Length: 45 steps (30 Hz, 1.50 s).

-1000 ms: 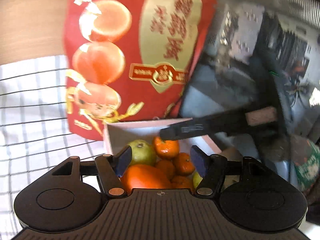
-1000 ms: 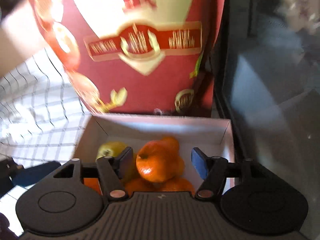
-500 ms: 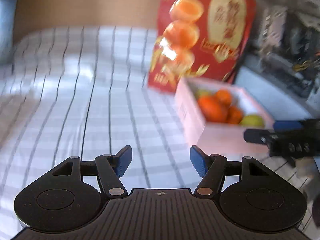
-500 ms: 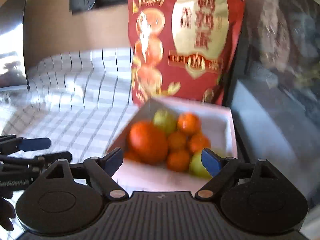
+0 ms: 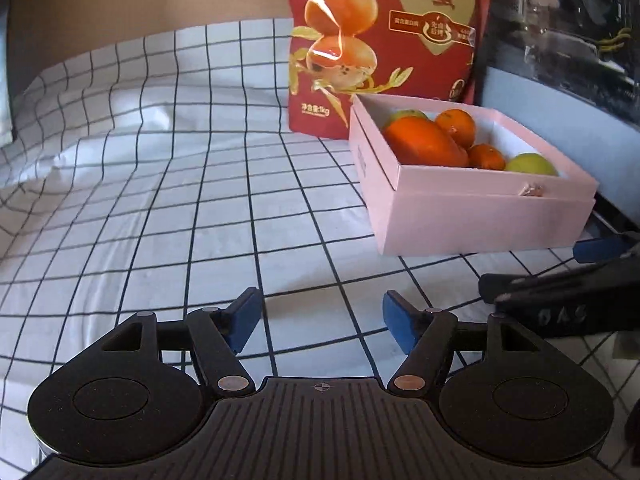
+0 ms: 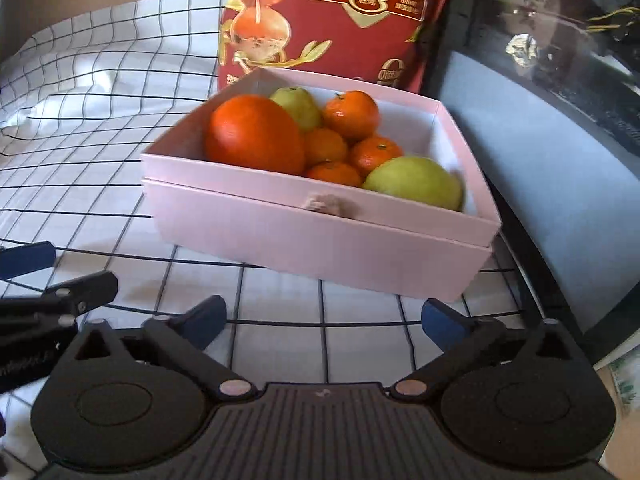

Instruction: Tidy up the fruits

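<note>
Fruit [image 6: 256, 134] sits piled inside the pink box [image 6: 320, 236], just in front of the red bag [image 6: 340, 12]; left gripper [image 5: 322, 318] and right gripper [image 6: 324, 320] hang before the box, jaws spread and empty, likely finished loading

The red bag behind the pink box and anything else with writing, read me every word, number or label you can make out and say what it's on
"抗" and "鹑蛋", large red characters on the gold panel of the red bag.
"先卤后烤", on the bag's round emblem; the small characters on either side of it are too small to read.
"净含量:1kg", bottom left corner of the bag.
Embossed lettering on the right gripper body: blurred, unreadable.
Pink box: no text visible.
</note>
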Each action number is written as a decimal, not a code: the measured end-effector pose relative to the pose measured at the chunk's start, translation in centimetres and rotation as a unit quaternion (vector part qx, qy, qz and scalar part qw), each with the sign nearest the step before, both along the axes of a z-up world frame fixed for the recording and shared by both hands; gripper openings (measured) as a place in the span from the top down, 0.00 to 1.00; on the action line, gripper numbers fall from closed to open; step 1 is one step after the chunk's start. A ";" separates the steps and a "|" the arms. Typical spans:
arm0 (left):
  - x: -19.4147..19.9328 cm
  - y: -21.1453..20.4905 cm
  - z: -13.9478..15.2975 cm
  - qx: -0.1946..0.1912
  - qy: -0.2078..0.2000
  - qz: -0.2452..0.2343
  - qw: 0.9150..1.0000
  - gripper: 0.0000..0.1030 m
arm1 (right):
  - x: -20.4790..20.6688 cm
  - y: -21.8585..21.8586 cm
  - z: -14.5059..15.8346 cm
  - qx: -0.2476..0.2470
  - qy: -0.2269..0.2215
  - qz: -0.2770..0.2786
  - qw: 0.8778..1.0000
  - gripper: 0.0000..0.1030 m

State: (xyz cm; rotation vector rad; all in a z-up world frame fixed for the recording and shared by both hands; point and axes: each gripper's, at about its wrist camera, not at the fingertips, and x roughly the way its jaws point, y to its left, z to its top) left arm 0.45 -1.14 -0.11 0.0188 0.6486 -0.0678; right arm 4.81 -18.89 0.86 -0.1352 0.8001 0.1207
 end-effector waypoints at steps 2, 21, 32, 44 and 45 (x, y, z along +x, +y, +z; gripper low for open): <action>0.2 -0.1 0.0 -0.001 0.000 0.004 1.000 0.28 | 0.4 -0.9 0.0 0.028 0.013 -0.008 0.999 0.00; 0.9 -0.1 -0.1 0.000 0.003 0.009 1.000 0.25 | 0.1 -2.5 -0.8 0.061 -0.034 -0.004 0.998 0.00; 0.9 -0.1 -0.1 0.000 0.003 0.009 1.000 0.25 | 0.1 -2.5 -0.8 0.061 -0.034 -0.004 0.998 0.00; 1.0 -0.1 -0.1 0.000 0.003 0.009 1.000 0.25 | 0.1 -2.5 -0.8 0.061 -0.034 -0.004 0.998 0.00; 0.9 -0.1 -0.1 0.000 0.003 0.009 1.000 0.25 | 0.1 -2.5 -0.8 0.061 -0.034 -0.004 0.998 0.00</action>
